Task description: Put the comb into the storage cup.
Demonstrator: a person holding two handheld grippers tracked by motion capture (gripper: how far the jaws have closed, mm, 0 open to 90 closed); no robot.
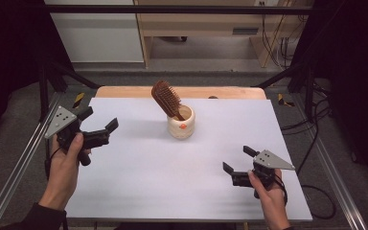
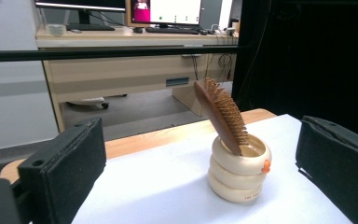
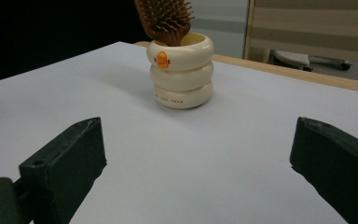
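Left fingers: the left gripper (image 1: 98,125) has its two black padded fingers (image 2: 65,163) spread wide with nothing between them, held above the left side of the table
Right fingers: the right gripper (image 1: 237,160) is likewise wide apart and holds nothing, low over the near right part of the table
Brush: the brown wooden paddle hairbrush (image 1: 166,98) stands handle-down in the cream ribbed ceramic cup with a small orange mark (image 1: 181,122), its bristled head leaning toward the left and back
Cup place: upright on the white table cover (image 1: 139,177), toward the far middle, well apart from both grippers
Progress: judging by the spread, unloaded jaws, nothing has been grasped yet; brush and cup look untouched, and the whole approach and grasp seem left to do
Left room: bare cover lies between the left gripper and the cup, so a straight reach looks free
Right room: the same bare stretch lies ahead of the right gripper
Edges: the cup sits near the far edge of the cover, where the pale wooden tabletop strip (image 1: 124,92) shows; a hard push backward could send it off, while the sides and near edge leave ample room
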